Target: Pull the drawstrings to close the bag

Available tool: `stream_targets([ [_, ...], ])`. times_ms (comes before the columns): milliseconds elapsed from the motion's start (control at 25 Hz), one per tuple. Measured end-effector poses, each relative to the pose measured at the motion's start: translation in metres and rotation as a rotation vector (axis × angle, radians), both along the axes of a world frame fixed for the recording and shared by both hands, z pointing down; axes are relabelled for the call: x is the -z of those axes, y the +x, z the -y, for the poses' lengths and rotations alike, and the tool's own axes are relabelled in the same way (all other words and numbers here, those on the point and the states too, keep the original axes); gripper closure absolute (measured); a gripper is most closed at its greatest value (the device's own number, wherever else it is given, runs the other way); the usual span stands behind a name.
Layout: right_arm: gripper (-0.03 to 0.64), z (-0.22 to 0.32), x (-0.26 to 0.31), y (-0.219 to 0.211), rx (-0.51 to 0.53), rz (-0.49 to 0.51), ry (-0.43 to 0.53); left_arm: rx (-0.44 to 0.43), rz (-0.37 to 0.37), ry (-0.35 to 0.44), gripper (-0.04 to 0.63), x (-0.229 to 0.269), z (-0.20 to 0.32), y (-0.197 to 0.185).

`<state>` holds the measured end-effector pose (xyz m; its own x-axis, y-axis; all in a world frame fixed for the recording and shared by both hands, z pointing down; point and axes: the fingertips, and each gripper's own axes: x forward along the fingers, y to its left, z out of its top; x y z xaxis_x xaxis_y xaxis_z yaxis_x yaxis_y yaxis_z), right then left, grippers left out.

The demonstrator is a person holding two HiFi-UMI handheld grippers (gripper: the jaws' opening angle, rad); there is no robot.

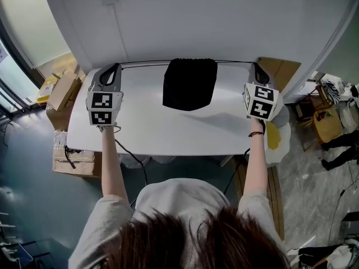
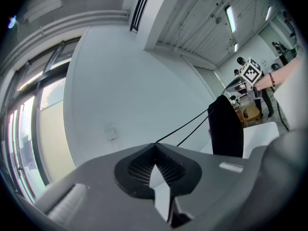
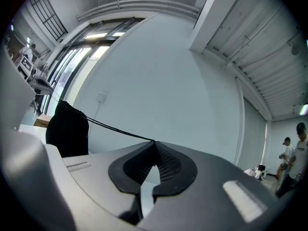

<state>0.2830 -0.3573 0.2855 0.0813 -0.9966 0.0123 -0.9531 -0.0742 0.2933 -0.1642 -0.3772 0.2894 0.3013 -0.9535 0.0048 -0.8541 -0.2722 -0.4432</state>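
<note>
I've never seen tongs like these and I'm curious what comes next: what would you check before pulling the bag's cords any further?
1. Left tongs clamped on the left cord: ok.
2. Right tongs clamped on the right cord: ok.
3. Both cords stretched straight, no slack: ok.
4. Bag lying on the table, about midway between the tongs: ok.
5. Bag's mouth drawn fully shut: cannot tell. Its top looks gathered, but no view shows whether a gap remains.
</note>
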Motion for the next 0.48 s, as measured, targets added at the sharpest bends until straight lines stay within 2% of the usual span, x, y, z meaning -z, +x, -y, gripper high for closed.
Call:
stream_targets([
  [480,0.601,-0.005,0.0033,0.0009,-0.007,-0.004,0.009,-0.006,0.001,0.004,0.595,0.0025,-0.0039,0.0007],
])
